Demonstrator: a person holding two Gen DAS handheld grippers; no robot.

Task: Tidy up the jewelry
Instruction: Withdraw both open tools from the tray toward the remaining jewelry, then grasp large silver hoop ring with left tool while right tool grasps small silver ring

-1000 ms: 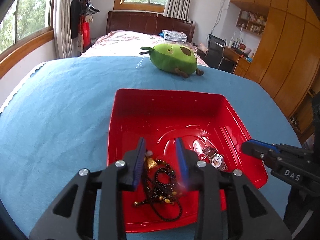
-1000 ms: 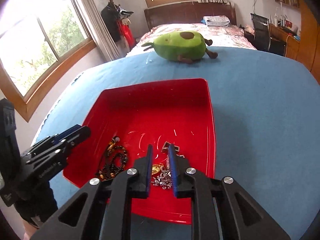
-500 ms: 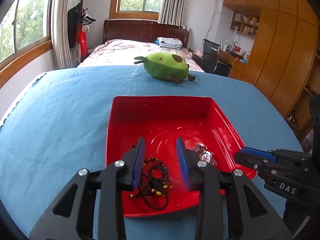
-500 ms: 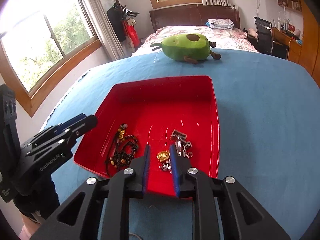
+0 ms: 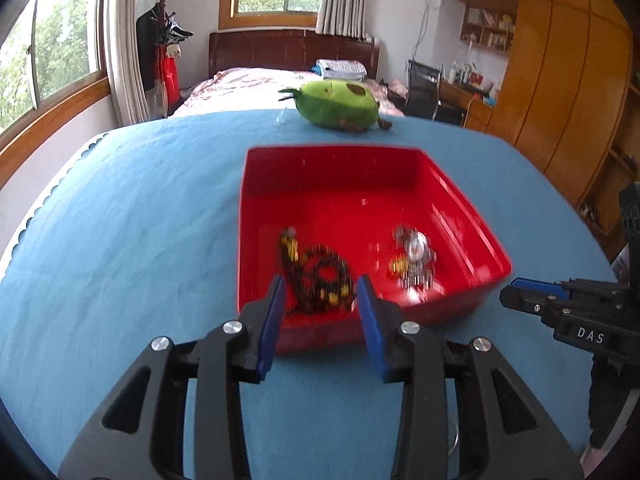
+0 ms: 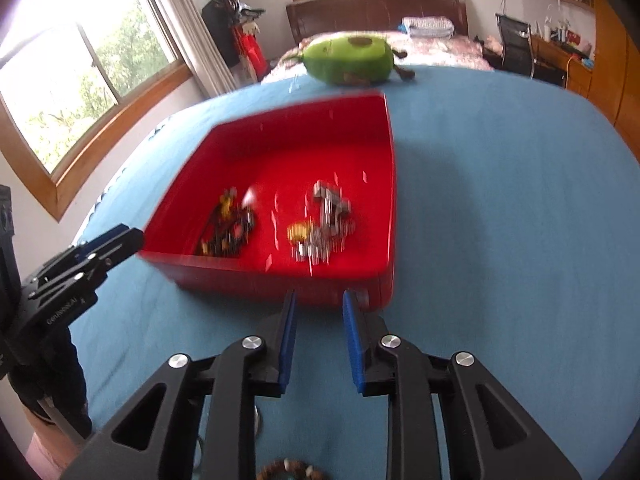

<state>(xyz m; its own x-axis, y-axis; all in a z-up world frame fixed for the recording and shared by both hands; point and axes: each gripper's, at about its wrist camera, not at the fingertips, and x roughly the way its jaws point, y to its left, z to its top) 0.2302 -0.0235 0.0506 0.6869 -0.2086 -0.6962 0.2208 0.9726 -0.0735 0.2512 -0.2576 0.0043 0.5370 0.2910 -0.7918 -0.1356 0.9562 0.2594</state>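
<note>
Both our left gripper fingers are spreading, empty, at the red tray's near wall; its dark bead necklace and silver watch lie inside. From the right view, our right gripper also opens empty near the tray's near right corner. Blur risks knocking the tray along the blue surface.

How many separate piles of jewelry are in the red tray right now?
2. Dark beaded necklace at the red tray's near left; watch and metal pieces at its near right. Motion blur may hide smaller items.
</note>
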